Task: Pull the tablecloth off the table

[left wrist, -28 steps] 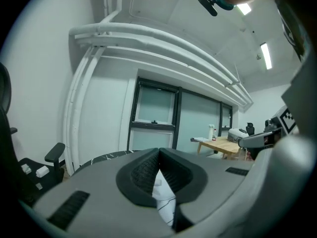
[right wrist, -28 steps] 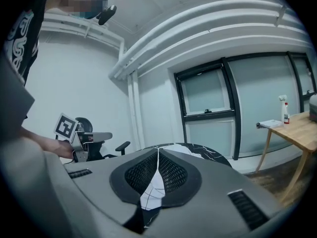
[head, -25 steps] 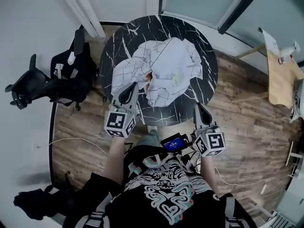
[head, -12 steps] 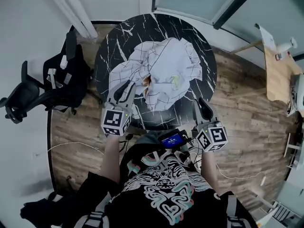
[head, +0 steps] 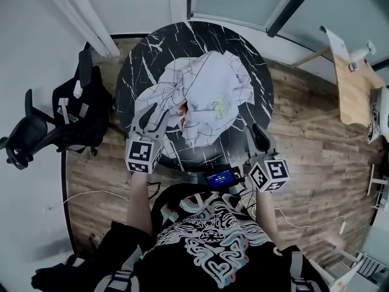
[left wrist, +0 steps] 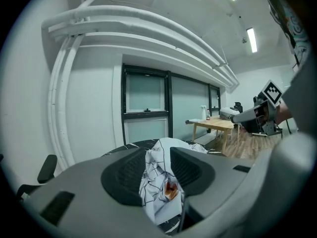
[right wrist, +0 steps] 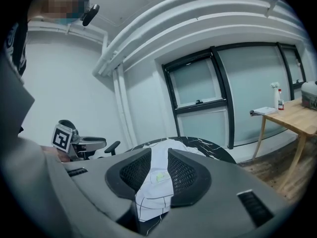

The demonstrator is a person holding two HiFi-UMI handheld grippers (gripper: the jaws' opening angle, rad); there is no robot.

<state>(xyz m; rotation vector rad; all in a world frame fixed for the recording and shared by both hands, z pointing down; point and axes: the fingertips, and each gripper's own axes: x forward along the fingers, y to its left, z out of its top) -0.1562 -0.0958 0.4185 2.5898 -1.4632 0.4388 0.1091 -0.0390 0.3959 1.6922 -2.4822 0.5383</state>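
Observation:
A crumpled white tablecloth [head: 209,93] with thin dark grid lines lies heaped on the round black marble table [head: 152,53]. My left gripper [head: 153,113] is at the cloth's near left edge and its jaws are opening. In the left gripper view the tablecloth [left wrist: 159,185] shows in the gap of the left gripper [left wrist: 157,157], but the pads do not press it. My right gripper [head: 260,136] hovers at the table's near right rim, clear of the cloth, also opening. In the right gripper view the tablecloth [right wrist: 154,187] lies beyond the right gripper [right wrist: 154,166].
Two black office chairs [head: 73,111] stand left of the table. A wooden desk [head: 349,84] with bottles is at the far right. A small device with a blue screen [head: 220,178] hangs at the person's waist. Cables trail on the wooden floor [head: 310,163].
Both grippers have drawn back toward the person. The left one has come off the cloth's middle to its near edge, and both pairs of jaws have parted. The cloth stays heaped on the table.

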